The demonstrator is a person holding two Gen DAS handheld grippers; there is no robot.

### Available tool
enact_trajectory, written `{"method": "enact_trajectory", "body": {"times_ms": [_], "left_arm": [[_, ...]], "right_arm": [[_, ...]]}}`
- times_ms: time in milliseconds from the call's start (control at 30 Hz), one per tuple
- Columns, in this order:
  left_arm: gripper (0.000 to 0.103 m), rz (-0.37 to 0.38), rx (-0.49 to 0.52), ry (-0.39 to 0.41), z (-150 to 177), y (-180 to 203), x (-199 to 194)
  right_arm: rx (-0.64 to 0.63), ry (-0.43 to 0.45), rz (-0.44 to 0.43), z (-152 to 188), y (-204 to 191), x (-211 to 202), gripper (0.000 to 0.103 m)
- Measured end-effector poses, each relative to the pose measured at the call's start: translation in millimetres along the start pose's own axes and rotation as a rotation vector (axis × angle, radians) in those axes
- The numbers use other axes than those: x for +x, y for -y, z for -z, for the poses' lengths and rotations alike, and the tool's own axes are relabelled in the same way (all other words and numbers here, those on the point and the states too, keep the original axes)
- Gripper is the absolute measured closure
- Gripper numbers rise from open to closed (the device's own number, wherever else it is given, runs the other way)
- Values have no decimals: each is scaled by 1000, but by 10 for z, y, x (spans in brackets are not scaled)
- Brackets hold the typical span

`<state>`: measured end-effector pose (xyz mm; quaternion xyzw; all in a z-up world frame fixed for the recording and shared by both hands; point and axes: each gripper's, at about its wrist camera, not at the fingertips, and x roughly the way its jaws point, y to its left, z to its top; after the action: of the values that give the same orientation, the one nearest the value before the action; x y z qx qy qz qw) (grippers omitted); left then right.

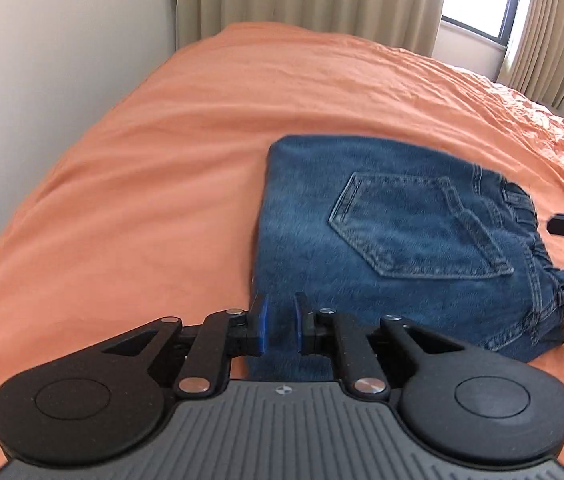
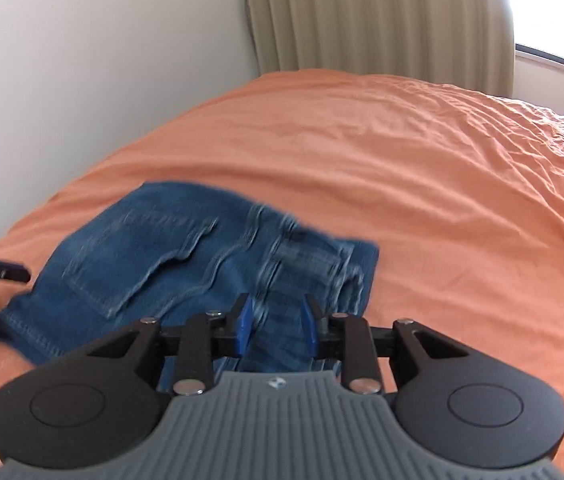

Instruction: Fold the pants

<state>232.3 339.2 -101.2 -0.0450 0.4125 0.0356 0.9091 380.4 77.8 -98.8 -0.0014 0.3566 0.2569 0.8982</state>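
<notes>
From the left wrist we see the folded jeans sharp, back pocket up, lying on the orange bedspread right of centre; the right wrist view blurs them. Our left gripper stands slightly parted at their lower left corner, gripping nothing. Our right gripper hangs above the waistband, jaws apart, empty.

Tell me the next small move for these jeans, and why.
Probably withdraw both: the jeans already lie as a compact folded stack on the orange bed, and neither the left hand-held gripper nor the right hand-held gripper appears to pinch any denim.
</notes>
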Motion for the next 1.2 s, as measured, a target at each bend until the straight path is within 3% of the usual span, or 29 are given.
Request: {"method": "enact_trajectory", "body": {"times_ms": [133, 333, 633, 800, 867, 1000, 1100, 1200], "left_arm": [[88, 10, -20, -2, -71, 37, 46], [88, 13, 4, -26, -48, 72, 93], [87, -38, 37, -131, 247, 68, -114], [87, -74, 33, -181, 440, 16, -251], [87, -77, 37, -154, 435, 35, -420], [84, -88, 64, -26, 290, 172, -963], [68, -100, 91, 107, 96, 377, -1507], [41, -128, 153, 236, -106, 630, -2086]], "right_arm": [[57, -66, 38, -173, 151, 361, 89], [46, -124, 85, -156, 175, 601, 90], [26, -21, 37, -217, 0, -228, 84], [28, -11, 17, -169, -112, -702, 80], [16, -6, 18, -152, -178, -903, 74], [-17, 55, 9, -157, -337, -1438, 62], [-39, 114, 4, -181, -484, -1892, 54], [-71, 180, 7, -191, -665, -2356, 44]]}}
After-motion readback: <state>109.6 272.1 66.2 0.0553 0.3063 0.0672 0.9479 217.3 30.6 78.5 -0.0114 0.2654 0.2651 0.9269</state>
